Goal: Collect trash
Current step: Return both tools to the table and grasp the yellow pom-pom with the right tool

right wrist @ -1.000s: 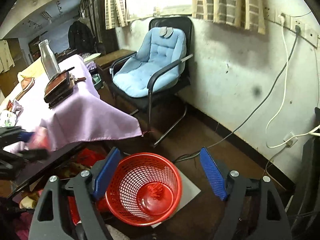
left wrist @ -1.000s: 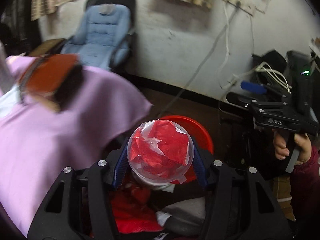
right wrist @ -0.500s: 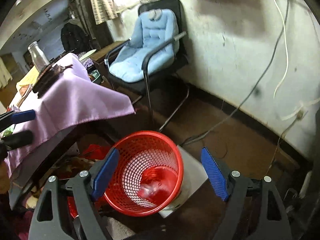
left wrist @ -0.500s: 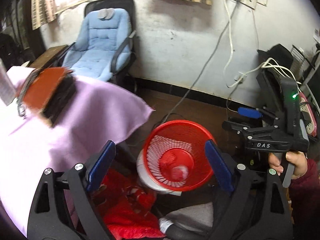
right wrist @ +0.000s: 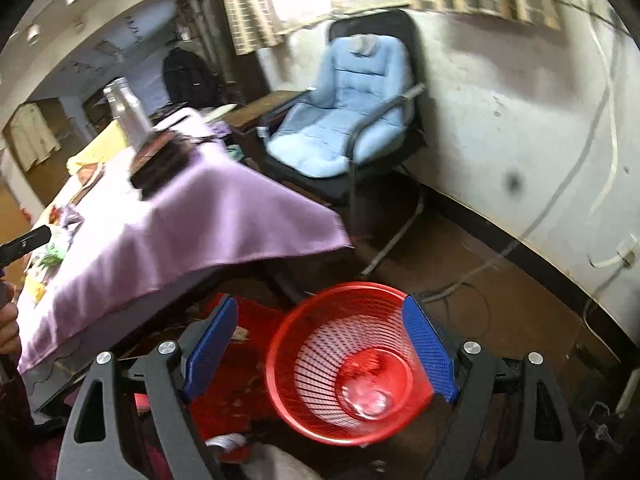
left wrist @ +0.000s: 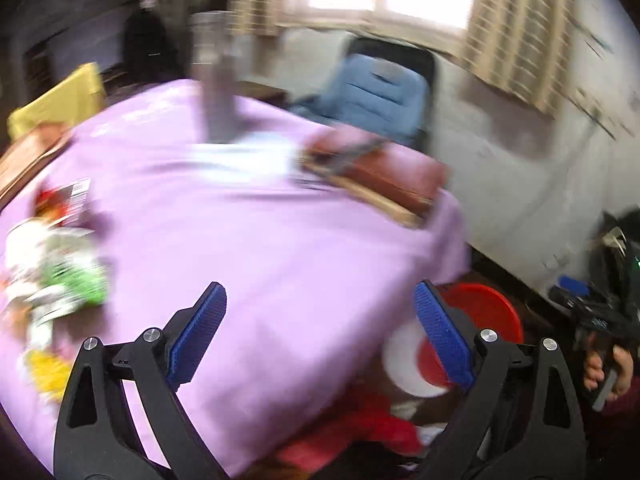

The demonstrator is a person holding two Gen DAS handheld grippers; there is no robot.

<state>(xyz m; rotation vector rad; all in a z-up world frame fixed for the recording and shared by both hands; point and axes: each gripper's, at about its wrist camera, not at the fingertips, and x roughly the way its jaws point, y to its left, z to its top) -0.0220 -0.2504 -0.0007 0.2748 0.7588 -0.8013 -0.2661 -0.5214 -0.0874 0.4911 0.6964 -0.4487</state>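
Note:
A red mesh wastebasket [right wrist: 348,364] stands on the floor beside the table, with a clear plastic cup holding red wrapping [right wrist: 366,392] at its bottom. My right gripper [right wrist: 320,350] is open and empty just above the basket. My left gripper [left wrist: 320,336] is open and empty over the purple tablecloth [left wrist: 248,248]. Blurred wrappers, green, white and red [left wrist: 56,276], lie at the table's left edge. The basket's rim [left wrist: 486,308] shows to the right in the left wrist view, along with the right gripper [left wrist: 588,312].
A brown wallet on a book [left wrist: 380,176] and a metal bottle [left wrist: 216,80] stand at the table's far side. A blue padded chair [right wrist: 344,120] sits by the wall. Cables [right wrist: 560,200] hang down the wall. Red cloth [left wrist: 360,432] lies under the table.
My left gripper let the cup of red wrapping drop into the basket, then swung left and up over the table. The right gripper stayed above the basket.

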